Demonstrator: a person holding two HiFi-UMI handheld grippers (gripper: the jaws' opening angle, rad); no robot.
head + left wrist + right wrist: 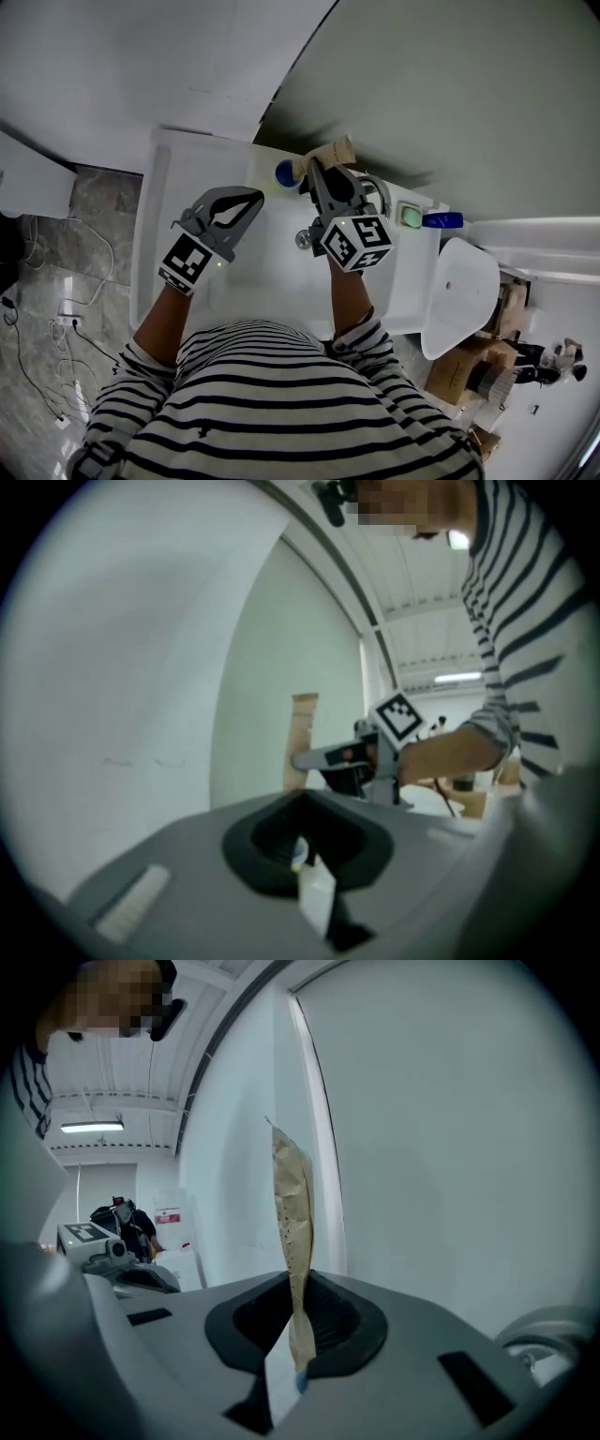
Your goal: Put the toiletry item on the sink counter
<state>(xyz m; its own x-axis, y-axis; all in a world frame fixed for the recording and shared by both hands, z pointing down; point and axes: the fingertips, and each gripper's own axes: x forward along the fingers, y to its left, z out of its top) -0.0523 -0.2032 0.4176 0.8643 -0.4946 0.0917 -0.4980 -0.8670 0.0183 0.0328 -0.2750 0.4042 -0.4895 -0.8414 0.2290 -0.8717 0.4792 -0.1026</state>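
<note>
The right tool [298, 1326] pinches a thin tan packet [292, 1213] by one end; its long axis runs straight out from the jaws. The left tool [251, 199] is closed, empty.

I can't read a single word, brand or number from here. The left marker cube [185, 260] and the right marker cube [357, 241] carry only black-and-white square patterns, no letters or digits. In the right gripper view a small notice with a red band [168, 1217] hangs on the far white wall, but its print is too small and blurred to read. The blue bottle [442, 221] on the desk shows no legible label.
</note>
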